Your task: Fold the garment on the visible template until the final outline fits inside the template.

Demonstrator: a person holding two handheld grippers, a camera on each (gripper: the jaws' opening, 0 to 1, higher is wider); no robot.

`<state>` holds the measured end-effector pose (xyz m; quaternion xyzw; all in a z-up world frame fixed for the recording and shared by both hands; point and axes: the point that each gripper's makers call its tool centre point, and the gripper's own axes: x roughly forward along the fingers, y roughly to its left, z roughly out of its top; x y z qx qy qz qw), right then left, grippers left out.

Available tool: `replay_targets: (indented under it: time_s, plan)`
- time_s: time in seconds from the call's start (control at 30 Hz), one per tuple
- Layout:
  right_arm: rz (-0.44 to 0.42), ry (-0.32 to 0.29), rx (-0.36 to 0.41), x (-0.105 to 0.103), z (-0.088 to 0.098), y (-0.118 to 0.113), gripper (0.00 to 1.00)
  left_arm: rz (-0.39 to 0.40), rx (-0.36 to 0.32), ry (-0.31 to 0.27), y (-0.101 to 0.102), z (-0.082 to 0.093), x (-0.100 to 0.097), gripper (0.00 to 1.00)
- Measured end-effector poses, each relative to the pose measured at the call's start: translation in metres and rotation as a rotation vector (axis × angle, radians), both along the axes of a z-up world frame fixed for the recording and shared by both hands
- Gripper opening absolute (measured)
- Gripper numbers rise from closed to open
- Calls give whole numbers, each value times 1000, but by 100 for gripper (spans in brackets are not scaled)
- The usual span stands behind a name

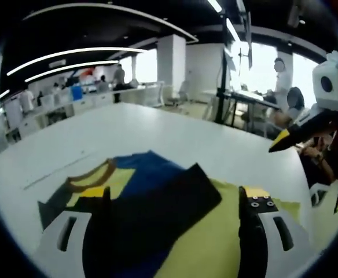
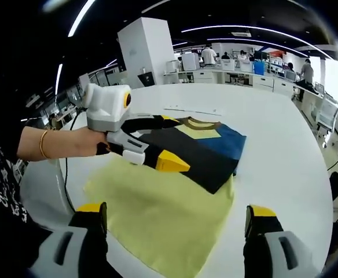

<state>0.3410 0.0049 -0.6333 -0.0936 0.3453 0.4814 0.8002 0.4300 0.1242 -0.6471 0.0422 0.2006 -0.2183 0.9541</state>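
A folded garment (image 1: pixel 157 179) (image 2: pixel 206 152), black with blue and yellow panels and a brown collar, lies on the far part of a yellow-green template sheet (image 1: pixel 209 243) (image 2: pixel 163 214). Its black corner hangs slightly past the sheet's far right edge. My left gripper (image 1: pixel 175 200) (image 2: pixel 170 141) hovers over the garment's near left edge, open, jaws spread with nothing pinched. A hand (image 2: pixel 70 145) holds it. My right gripper (image 2: pixel 176 213) (image 1: pixel 311 165) is open too, at the sheet's near edge, apart from the cloth.
The white round table (image 2: pixel 273 127) (image 1: pixel 157 127) has bare surface beyond and to the right of the garment. A thin pale strip (image 2: pixel 192 110) (image 1: pixel 59 171) lies past the collar. Desks, pillars and people stand far behind.
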Motion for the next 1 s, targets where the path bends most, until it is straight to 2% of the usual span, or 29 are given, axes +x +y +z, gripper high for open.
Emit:
replay_targets:
  time_s: [0.37, 0.57, 0.8, 1.0]
  plan:
    - [12, -3, 3, 0, -1, 6, 100, 81, 48, 19, 54, 1, -25, 90]
    - [11, -4, 1, -4, -2, 5, 100, 130, 66, 5, 81, 4, -40, 88]
    - [17, -35, 41, -5, 5, 9, 100, 153, 76, 6, 100, -3, -53, 82]
    - [19, -40, 29, -6, 5, 8, 100, 191, 101, 18, 117, -13, -61, 76]
